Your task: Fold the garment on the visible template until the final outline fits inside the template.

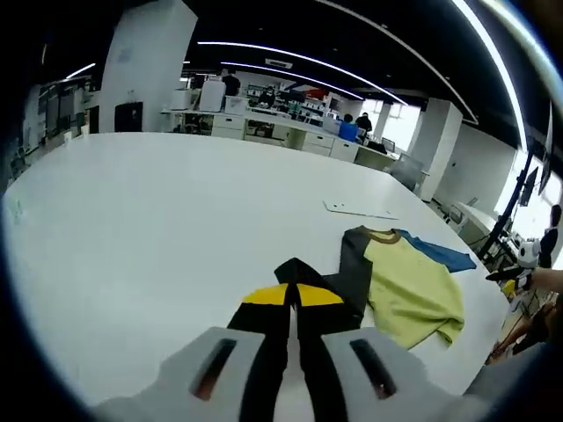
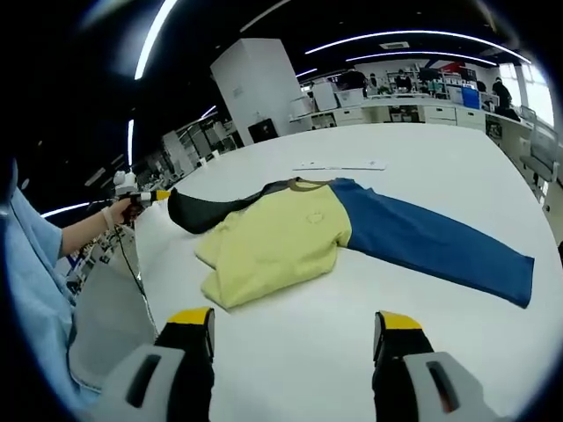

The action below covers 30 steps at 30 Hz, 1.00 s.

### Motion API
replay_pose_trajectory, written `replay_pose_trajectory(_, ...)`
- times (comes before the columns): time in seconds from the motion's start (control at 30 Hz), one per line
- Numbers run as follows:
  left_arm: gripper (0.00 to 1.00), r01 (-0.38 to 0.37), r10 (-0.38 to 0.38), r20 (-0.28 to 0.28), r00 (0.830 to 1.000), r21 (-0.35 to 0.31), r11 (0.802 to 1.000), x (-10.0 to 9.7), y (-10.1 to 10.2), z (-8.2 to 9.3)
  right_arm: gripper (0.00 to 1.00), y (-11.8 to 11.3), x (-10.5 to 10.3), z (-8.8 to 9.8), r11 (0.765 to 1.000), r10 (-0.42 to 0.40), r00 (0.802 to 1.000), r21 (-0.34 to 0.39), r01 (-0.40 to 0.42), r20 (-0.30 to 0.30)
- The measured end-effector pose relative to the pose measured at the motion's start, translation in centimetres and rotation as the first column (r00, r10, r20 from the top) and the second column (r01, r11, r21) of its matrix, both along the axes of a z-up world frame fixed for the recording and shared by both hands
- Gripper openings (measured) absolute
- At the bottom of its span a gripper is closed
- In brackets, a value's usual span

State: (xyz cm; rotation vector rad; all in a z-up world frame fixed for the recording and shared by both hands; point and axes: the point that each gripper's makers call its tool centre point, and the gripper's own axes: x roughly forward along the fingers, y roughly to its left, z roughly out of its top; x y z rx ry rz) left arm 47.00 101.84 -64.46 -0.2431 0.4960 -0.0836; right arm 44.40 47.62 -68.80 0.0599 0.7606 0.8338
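Garment [image 2: 299,233] flat on white table [image 2: 440,167]; left tongs [image 1: 293,294] clamp dark sleeve [image 1: 347,272], right tongs [image 2: 296,323] agape

Left gripper [image 1: 293,294]: two black jaws, yellow band near each tip, pale grey moulded housing behind with one dark slot on either side. Right gripper [image 2: 296,323]: same build, black jaws with yellow caps, grey housing, slotted mounts. Person's sleeve [image 2: 31,290], right gripper view: light blue fabric, loose, long.
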Motion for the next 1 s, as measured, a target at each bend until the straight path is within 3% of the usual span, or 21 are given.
replay_pose_trajectory(0.13, 0.0, -0.053, 0.053, 0.005, 0.999, -0.005, 0.999, 1.0, 2.6, -0.6, 0.73, 0.2, 0.3, 0.0, 1.0, 0.003, 1.0, 0.002, -0.003, -0.001)
replay_pose_trajectory(0.23, 0.0, -0.112, 0.113, 0.01, 0.994, -0.049, 0.992, 2.0, 4.8, -1.4, 0.74, 0.7, 0.5, 0.2, 1.0, 0.008, 1.0, 0.029, -0.008, -0.002)
replay_pose_trajectory(0.4, 0.0, -0.159, 0.159, -0.013, 0.987, -0.05, 0.986, 2.8, 7.3, -3.1, 0.73, 1.1, 1.2, -0.2, 0.999, -0.006, 1.0, 0.032, 0.006, -0.007)
replay_pose_trajectory(0.5, 0.0, -0.159, 0.158, -0.012, 0.987, -0.036, 0.987, 3.5, 8.5, -4.1, 0.73, 1.1, 1.7, -0.5, 0.999, -0.013, 1.0, 0.03, 0.014, -0.011)
replay_pose_trajectory(0.6, 0.0, -0.153, 0.152, -0.022, 0.988, -0.07, 0.986, 4.0, 9.1, -5.4, 0.72, 1.1, 1.8, -0.9, 1.0, -0.011, 1.0, 0.019, 0.011, -0.019)
replay_pose_trajectory(0.77, 0.0, -0.201, 0.192, -0.108, 0.975, -0.076, 0.977, 3.6, 10.8, -8.8, 0.72, 0.7, 1.8, -1.1, 1.0, -0.004, 1.0, 0.002, 0.004, -0.028)
replay_pose_trajectory(1.0, 0.0, -0.249, 0.235, -0.135, 0.963, -0.097, 0.964, 2.9, 12.5, -10.6, 0.73, 0.3, 2.1, -1.5, 1.0, -0.024, 0.999, 0.008, 0.025, -0.042)
